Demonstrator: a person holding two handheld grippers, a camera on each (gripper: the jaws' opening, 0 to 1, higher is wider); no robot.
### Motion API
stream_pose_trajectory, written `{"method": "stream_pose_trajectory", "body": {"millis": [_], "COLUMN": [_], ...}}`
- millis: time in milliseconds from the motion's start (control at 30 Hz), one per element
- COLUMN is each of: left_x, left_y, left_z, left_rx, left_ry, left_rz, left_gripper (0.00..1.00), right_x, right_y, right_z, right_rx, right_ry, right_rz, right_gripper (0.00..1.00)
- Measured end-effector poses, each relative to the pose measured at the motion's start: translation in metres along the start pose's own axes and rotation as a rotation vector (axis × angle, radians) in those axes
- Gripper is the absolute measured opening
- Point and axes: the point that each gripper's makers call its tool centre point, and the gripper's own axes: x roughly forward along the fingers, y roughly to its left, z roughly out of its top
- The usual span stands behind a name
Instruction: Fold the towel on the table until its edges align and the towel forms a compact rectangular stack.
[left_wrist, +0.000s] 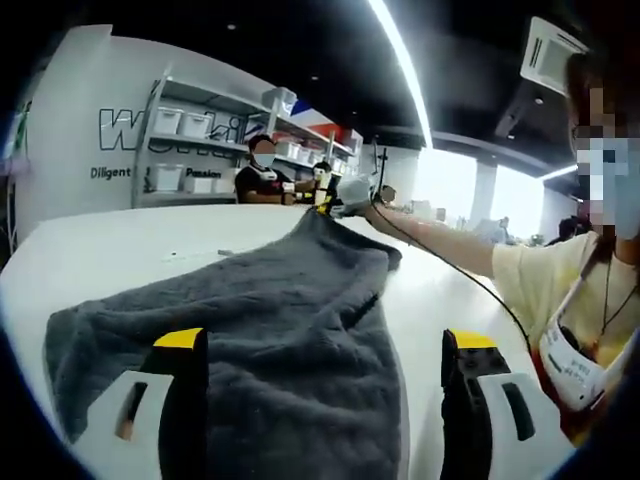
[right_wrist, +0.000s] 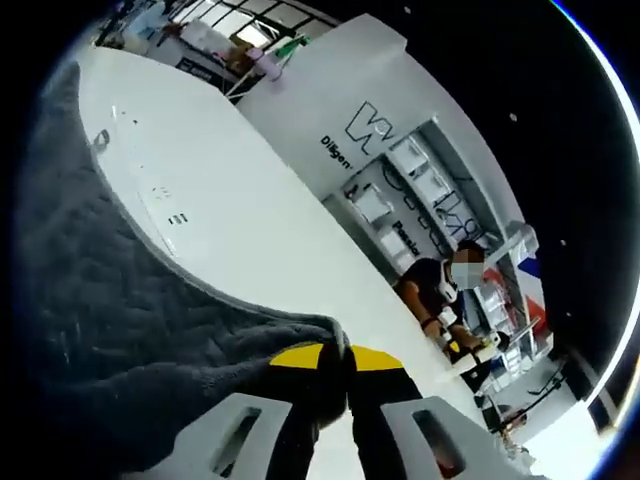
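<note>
- Left gripper view is looking across the big white table (left_wrist: 120, 255), and it's taking up most of the scene, with shelves of white bins (left_wrist: 190, 125) sitting well behind it against the wall.
- Next biggest is the grey towel (left_wrist: 270, 330), which is lying spread over the table with one far corner lifted up off the surface. It's looking rumpled and nowhere near a tidy rectangle yet, so I'd say the fold is only just getting going.
- A person in a pale yellow shirt (left_wrist: 540, 285) is reaching an arm out toward that raised corner.
- The left gripper (left_wrist: 325, 375) is hovering over the near part of the towel with its jaws spread wide, gripping nothing.
- The right gripper (right_wrist: 348, 385) is sitting with its yellow-tipped jaws pressed together on a thin bit of the towel's edge (right_wrist: 300, 335).
- What's worrying me: that pinch is looking pretty shallow, right at the hem, so the corner could be slipping out mid-swing. Also, with only one corner held, the cloth could be dragging and bunching, leaving the edges misaligned.
</note>
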Motion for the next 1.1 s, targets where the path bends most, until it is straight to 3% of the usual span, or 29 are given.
{"method": "stream_pose_trajectory", "body": {"millis": [133,200,400,467,533,567,767,967,1100], "left_x": [0.0,0.0,0.001,0.001,0.0,0.0,-0.001,-0.002,-0.003], "left_y": [0.0,0.0,-0.001,0.0,-0.001,-0.001,0.0,0.0,0.001], "left_z": [0.0,0.0,-0.003,-0.003,-0.003,-0.002,-0.001,0.001,0.004], "left_rx": [-0.001,-0.002,-0.005,-0.005,-0.004,-0.004,-0.003,0.002,0.008], "left_ry": [0.001,0.001,0.008,0.009,0.008,0.007,0.006,0.004,-0.005], "left_rz": [0.0,-0.001,-0.003,0.0,0.001,0.001,0.0,0.001,0.006], "left_gripper": [0.95,0.95,0.95,0.94,0.94,0.94,0.94,0.95,0.97], "right_x": [-0.004,-0.009,-0.03,-0.04,-0.053,-0.058,-0.113,-0.172,-0.212], "right_y": [-0.004,-0.011,-0.02,-0.017,-0.005,-0.002,0.021,0.062,0.102], "right_z": [-0.006,-0.006,0.0,0.0,-0.001,-0.001,0.01,0.024,0.032], "right_rx": [0.008,-0.003,0.037,0.052,0.098,0.102,0.126,0.221,0.277], "right_ry": [0.024,0.019,-0.028,-0.036,-0.04,-0.044,-0.134,-0.219,-0.271], "right_rz": [-0.024,-0.049,-0.041,-0.015,0.06,0.075,0.204,0.411,0.584], "right_gripper": [0.32,0.35,0.6,0.77,0.94,0.98,0.99,0.99,0.99]}}
